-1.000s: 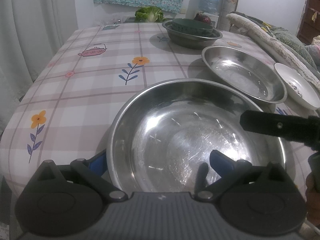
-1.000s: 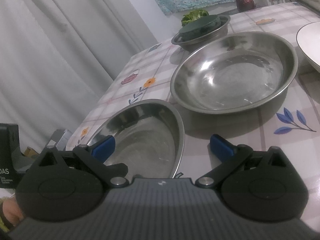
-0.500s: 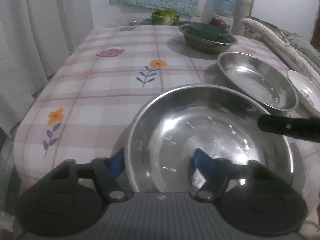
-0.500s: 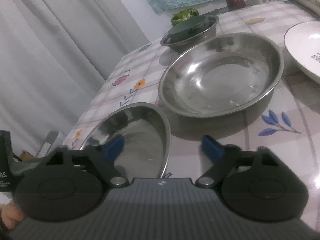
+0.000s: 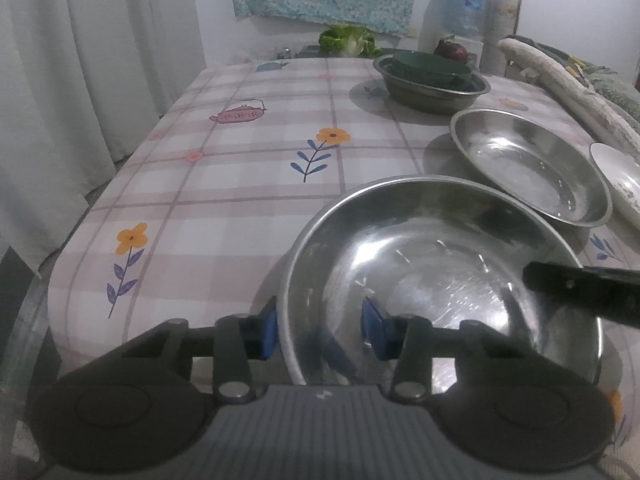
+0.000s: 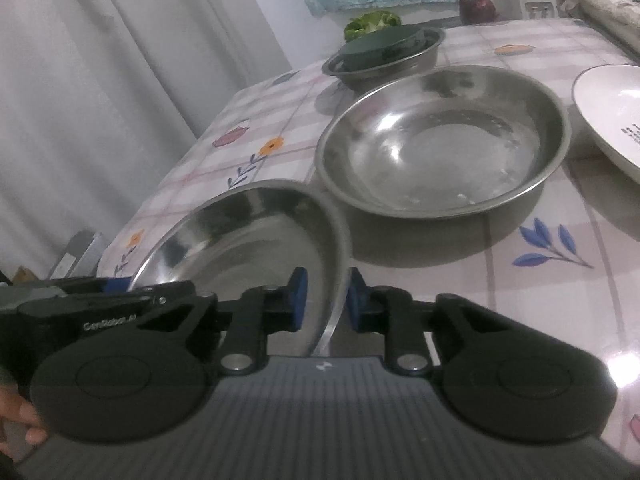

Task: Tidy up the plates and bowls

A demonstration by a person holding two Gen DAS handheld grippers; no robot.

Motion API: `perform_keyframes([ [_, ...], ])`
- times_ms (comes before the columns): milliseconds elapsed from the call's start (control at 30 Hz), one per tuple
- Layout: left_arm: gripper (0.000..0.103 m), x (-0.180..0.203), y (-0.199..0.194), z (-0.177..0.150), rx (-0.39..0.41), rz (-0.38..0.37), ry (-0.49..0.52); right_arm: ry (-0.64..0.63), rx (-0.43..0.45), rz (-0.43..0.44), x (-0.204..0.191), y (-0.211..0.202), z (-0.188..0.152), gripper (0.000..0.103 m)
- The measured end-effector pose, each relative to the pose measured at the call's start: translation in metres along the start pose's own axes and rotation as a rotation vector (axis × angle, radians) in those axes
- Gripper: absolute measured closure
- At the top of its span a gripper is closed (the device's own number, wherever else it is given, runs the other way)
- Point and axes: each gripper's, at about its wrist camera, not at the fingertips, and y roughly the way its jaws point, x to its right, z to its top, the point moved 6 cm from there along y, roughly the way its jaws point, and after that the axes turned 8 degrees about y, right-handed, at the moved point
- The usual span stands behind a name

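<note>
A large steel bowl (image 5: 440, 264) sits at the near edge of the table; it also shows in the right wrist view (image 6: 248, 244). My left gripper (image 5: 318, 326) is shut on its near-left rim, one blue pad outside and one inside. My right gripper (image 6: 324, 304) is shut on its right rim; it reaches into the left wrist view as a dark bar (image 5: 584, 292). A second steel bowl (image 5: 528, 168) (image 6: 440, 140) stands just behind. A white plate (image 5: 620, 180) (image 6: 612, 108) lies at the right. A steel bowl holding a dark green bowl (image 5: 432, 76) (image 6: 384, 52) stands at the back.
The table has a checked flowered cloth (image 5: 256, 168). A lettuce head (image 5: 348, 40), a red onion (image 5: 450, 48) and a water jug (image 5: 456, 4) stand beyond the far edge. Folded bedding (image 5: 580, 80) runs along the right side. White curtains (image 5: 80, 60) hang on the left.
Both grippers have closed on the near steel bowl's rim, the left on the near-left side and the right on the right side. Both were open a second ago.
</note>
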Motion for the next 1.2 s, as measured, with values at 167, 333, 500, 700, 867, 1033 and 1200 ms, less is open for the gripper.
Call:
perform_keyframes([
  [167, 0.059, 0.0, -0.002, -0.001, -0.006, -0.01, -0.011, -0.042, 0.019, -0.022, -0.005, -0.005, 0.001, 0.084],
  [333, 0.059, 0.002, -0.008, 0.001, 0.004, -0.011, -0.01, -0.052, 0.034, -0.028, -0.006, -0.01, 0.003, 0.084],
  [500, 0.059, 0.0, -0.012, 0.005, 0.015, -0.011, -0.017, -0.05, 0.037, -0.024, -0.007, -0.012, 0.003, 0.084],
  [700, 0.059, 0.0, -0.018, 0.006, 0.026, -0.004, -0.016, -0.056, 0.048, -0.019, -0.009, -0.015, 0.005, 0.083],
  [867, 0.059, 0.0, -0.021, 0.009, 0.034, -0.004, -0.014, -0.054, 0.054, -0.017, -0.009, -0.018, 0.006, 0.083],
  [1033, 0.059, 0.001, -0.027, 0.012, 0.045, -0.002, -0.012, -0.049, 0.062, -0.011, -0.01, -0.021, 0.009, 0.083],
  [1200, 0.059, 0.003, -0.033, 0.016, 0.06, 0.002, -0.008, -0.047, 0.076, -0.006, -0.01, -0.027, 0.009, 0.083],
])
